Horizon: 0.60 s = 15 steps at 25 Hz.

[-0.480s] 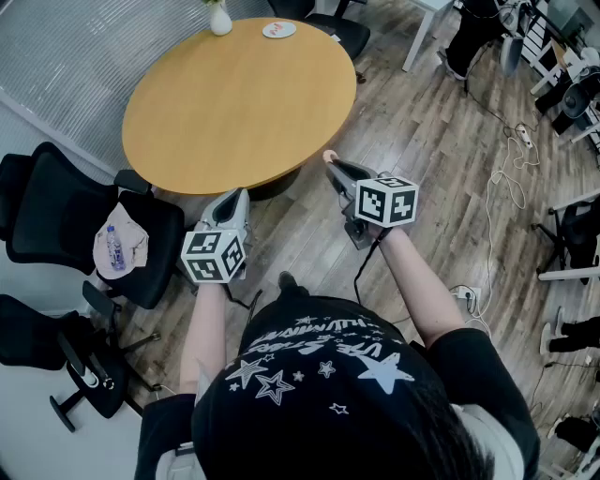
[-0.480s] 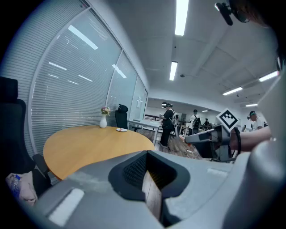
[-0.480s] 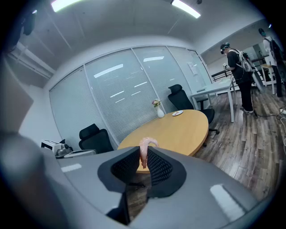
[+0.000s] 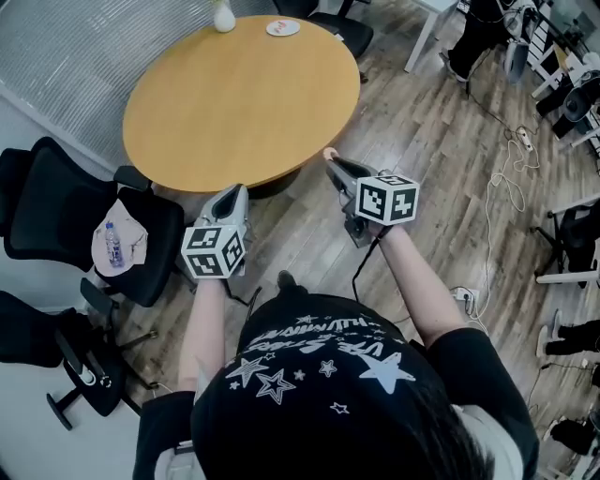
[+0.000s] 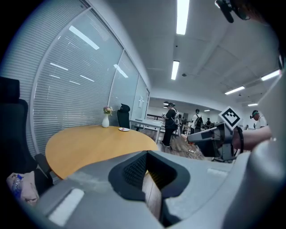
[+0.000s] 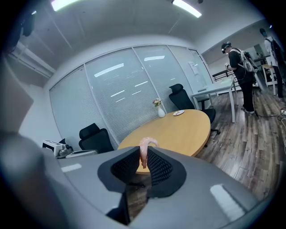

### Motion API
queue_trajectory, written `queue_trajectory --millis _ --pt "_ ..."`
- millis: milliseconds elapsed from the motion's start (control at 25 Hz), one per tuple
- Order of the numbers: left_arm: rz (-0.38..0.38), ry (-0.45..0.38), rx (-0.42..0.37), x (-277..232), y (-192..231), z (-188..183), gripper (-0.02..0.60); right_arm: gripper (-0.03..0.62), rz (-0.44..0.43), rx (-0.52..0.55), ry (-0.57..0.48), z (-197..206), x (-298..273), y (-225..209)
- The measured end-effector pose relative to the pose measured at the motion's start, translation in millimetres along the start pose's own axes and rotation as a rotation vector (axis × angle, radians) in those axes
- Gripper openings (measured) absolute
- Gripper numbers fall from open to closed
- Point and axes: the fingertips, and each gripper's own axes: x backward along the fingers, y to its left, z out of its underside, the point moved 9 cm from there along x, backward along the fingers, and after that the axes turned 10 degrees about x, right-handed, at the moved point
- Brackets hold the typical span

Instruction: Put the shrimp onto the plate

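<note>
Off the table's (image 4: pixel 234 94) near edge, your right hand-held gripper (image 4: pixel 331 162) barely budged, still clamped on the shrimp (image 6: pixel 144 151). Your left hand-held gripper (image 4: pixel 232 194) stayed closed and empty. The far-edge plate (image 4: pixel 283 28) was still waiting.

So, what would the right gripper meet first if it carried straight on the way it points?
Probably the near edge of the table, just beyond the shrimp it holds; depth is unclear, so the right gripper might pass above it.

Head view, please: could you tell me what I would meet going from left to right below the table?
bottle → left gripper → right gripper, holding the shrimp → cable
</note>
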Motion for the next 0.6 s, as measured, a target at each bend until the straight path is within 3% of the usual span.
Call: queue_trajectory --millis 600 --pt "0.05 0.039 0.004 -58.7 50.4 -15.0 0.002 0.055 0.051 0.005 0.012 -19.3 -52.6 -27.7"
